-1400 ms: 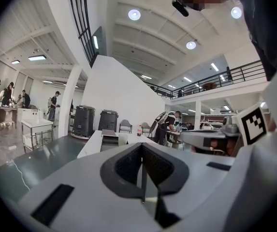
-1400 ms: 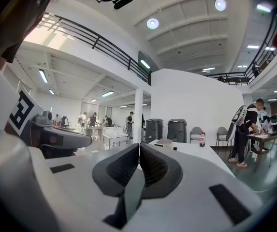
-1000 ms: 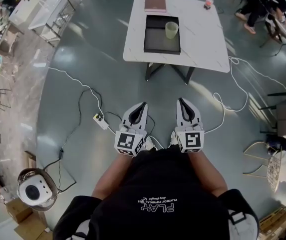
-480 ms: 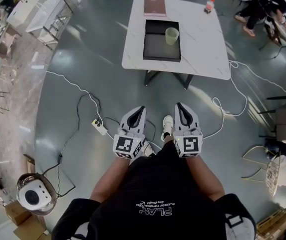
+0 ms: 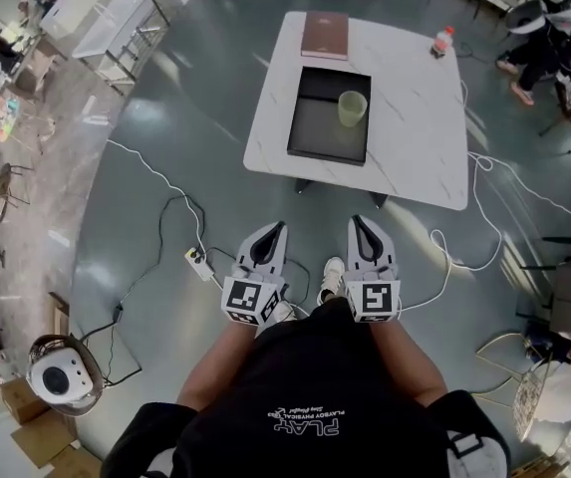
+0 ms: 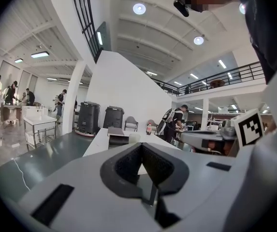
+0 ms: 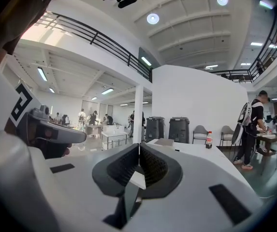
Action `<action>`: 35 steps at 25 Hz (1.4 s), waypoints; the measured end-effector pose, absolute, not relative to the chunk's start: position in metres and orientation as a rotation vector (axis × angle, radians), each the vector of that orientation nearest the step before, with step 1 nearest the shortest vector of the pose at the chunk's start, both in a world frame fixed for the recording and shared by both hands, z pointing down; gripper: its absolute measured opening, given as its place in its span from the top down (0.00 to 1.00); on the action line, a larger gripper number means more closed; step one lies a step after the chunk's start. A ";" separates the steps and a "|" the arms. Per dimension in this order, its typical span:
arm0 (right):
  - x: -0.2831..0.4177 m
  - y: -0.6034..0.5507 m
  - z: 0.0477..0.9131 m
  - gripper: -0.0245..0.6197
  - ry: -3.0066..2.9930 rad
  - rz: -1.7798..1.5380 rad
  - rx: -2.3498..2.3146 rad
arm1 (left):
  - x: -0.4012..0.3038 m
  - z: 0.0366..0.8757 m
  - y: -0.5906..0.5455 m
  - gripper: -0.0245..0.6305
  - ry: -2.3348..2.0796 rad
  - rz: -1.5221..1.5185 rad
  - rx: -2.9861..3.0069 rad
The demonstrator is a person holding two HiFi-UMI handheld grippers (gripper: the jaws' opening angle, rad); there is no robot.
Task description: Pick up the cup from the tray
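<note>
One cup stands seemingly upright, mouth up, in the tray.

The left tool blocks part of its own view: its body covers the near edge of the bench and the lower parts of the cup and the tray. The right tool hides the cup behind its body. In the head view the bottle at the bench's far right corner is too small to read, the cup's contents cannot be told, and the bench's legs lie mostly under its top
</note>
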State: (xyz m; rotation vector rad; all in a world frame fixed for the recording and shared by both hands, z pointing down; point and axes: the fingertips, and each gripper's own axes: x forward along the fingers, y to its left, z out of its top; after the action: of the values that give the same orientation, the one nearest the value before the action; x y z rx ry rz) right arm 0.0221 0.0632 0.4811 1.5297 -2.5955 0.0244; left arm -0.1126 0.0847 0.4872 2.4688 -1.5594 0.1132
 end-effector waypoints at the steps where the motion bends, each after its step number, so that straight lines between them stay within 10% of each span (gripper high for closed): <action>1: 0.024 0.056 0.480 0.95 -2.608 0.030 1.519 | -0.110 0.487 0.078 0.95 -1.570 0.121 2.459; 35: 0.060 -0.071 0.481 0.95 -2.685 0.082 1.423 | -0.063 0.485 -0.049 0.95 -1.624 0.121 2.429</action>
State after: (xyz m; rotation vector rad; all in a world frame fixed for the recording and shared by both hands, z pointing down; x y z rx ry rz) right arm 0.0596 -0.0713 0.4813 1.4233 -2.6854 0.0817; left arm -0.0626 -0.0488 0.4846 2.4291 -1.6240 0.1213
